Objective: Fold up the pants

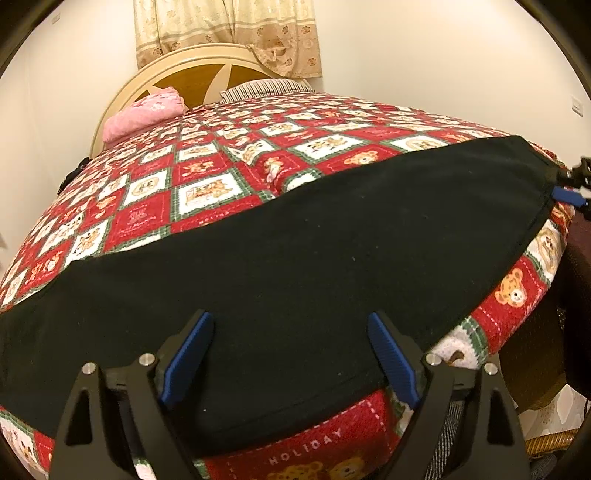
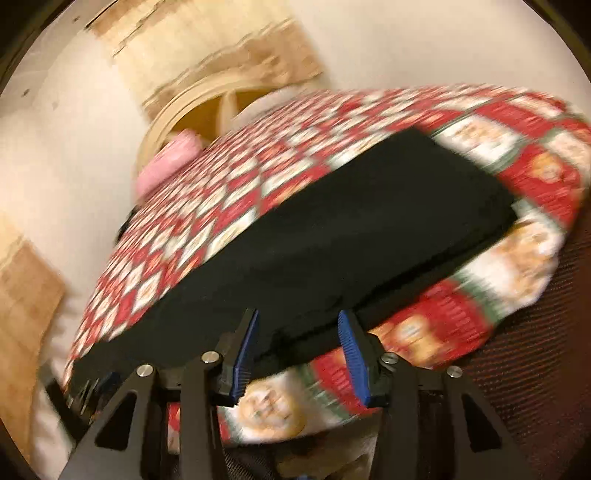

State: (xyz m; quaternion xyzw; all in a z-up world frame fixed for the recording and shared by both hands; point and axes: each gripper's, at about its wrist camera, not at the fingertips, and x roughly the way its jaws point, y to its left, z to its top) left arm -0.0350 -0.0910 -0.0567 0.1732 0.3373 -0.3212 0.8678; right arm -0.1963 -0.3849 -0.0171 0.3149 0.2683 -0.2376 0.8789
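Black pants (image 1: 295,240) lie flat in a long band across the near part of a bed. My left gripper (image 1: 289,315) hovers over their near edge, jaws wide open, the cloth below and between the fingers but not pinched. A blue pad (image 1: 569,195) of my right gripper shows at the pants' right end. The right wrist view is blurred. In it the pants (image 2: 351,229) run away to the upper right. My right gripper (image 2: 298,313) stands partly open at their near hem, its pads clear of the cloth.
A red, white and green holiday quilt (image 1: 207,170) covers the bed. At the head lie a pink pillow (image 1: 144,114) and a striped pillow (image 1: 266,88), with a round headboard (image 1: 192,74) and curtain (image 1: 229,29) behind. A dark woven object (image 1: 535,369) stands off the bed's right corner.
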